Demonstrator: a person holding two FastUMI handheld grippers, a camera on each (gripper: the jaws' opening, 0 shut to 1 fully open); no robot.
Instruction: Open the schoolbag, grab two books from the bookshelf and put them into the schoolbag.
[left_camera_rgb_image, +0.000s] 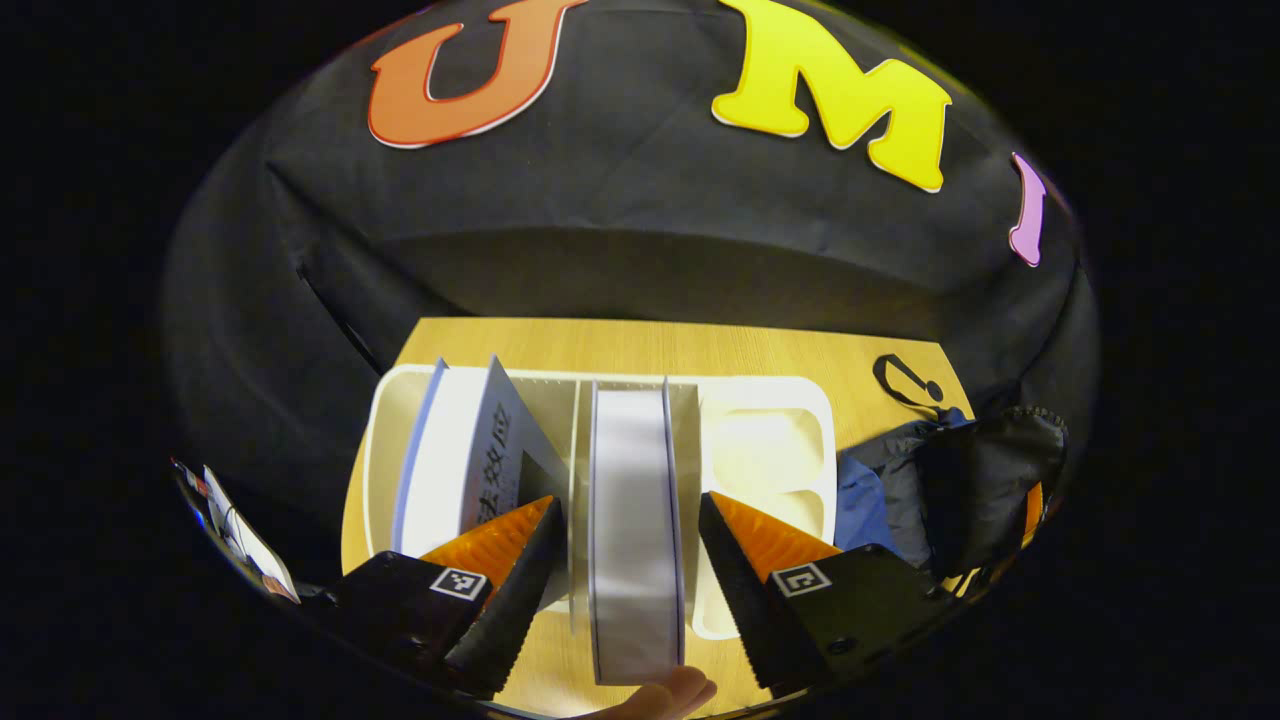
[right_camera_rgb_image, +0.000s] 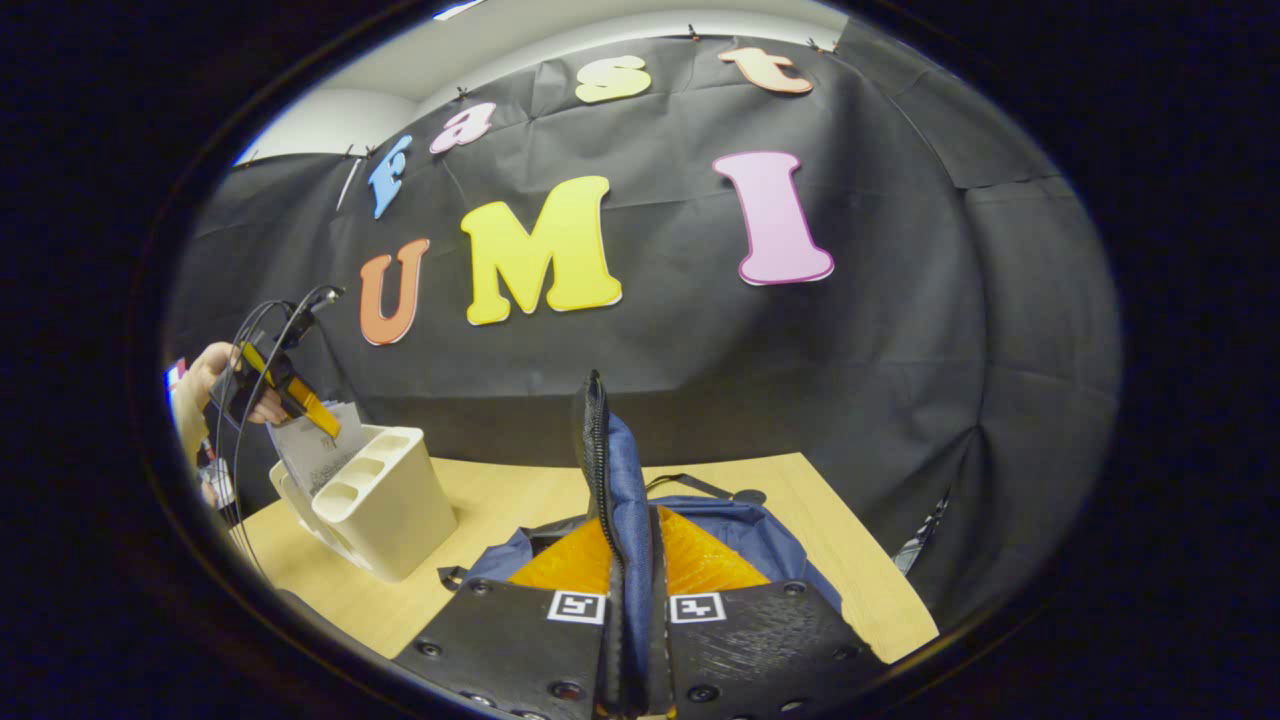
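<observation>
Though cluttered, wooden table (right_camera_rgb_image: 820, 540).

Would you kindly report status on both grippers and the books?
Left gripper open, straddling upright book in bookshelf. Right gripper shut on schoolbag flap, held up. Nothing blocking.

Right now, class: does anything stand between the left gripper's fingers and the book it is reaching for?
Nothing visible does. The left gripper is open, one finger on each side of the upright white book in the cream bookshelf, with gaps on both sides.
</observation>
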